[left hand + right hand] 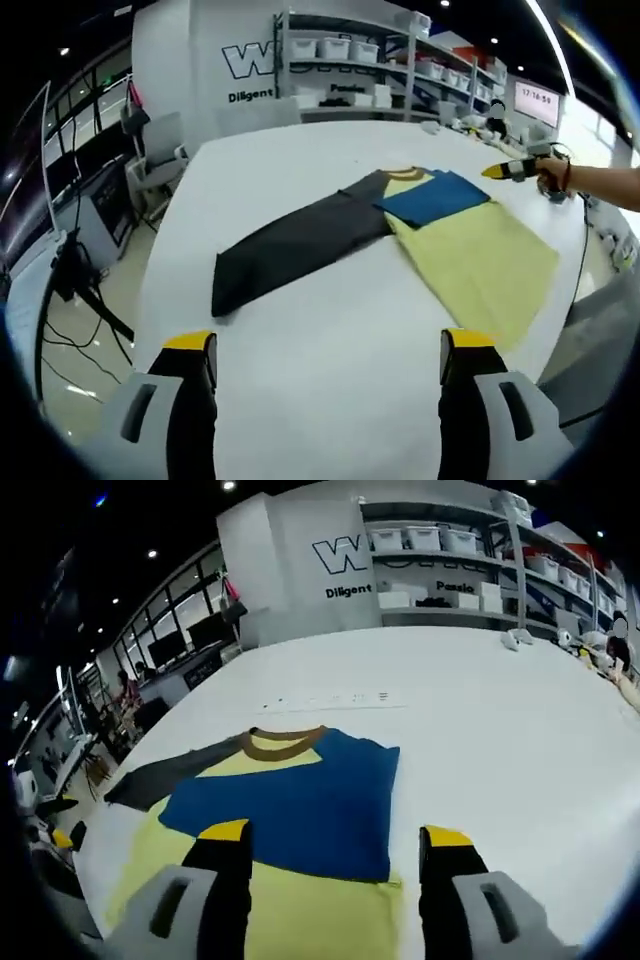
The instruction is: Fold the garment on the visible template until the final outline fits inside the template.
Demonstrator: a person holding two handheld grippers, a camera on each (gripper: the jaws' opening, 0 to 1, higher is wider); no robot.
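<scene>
Garment [470, 260] partly folded on the white tabletop [330, 350], both of our grippers empty above it.

We see the yellow body lying flat toward the tabletop's right edge in the left gripper view, with the blue sleeve [310, 805] folded across its chest below the brown collar [285, 743], and the dark grey sleeve [300, 250] stretched straight out toward the left edge. Our left gripper [330, 365] hangs over bare table short of the shirt, its jaws wide and holding nothing. Our right gripper [335, 855] sits over the blue sleeve's lower edge, its jaws likewise spread and empty; we also catch it in the left gripper view [515, 170], held in a hand [552, 172] past the collar end. Shelves with white bins [440, 540] stand beyond the far edge.
</scene>
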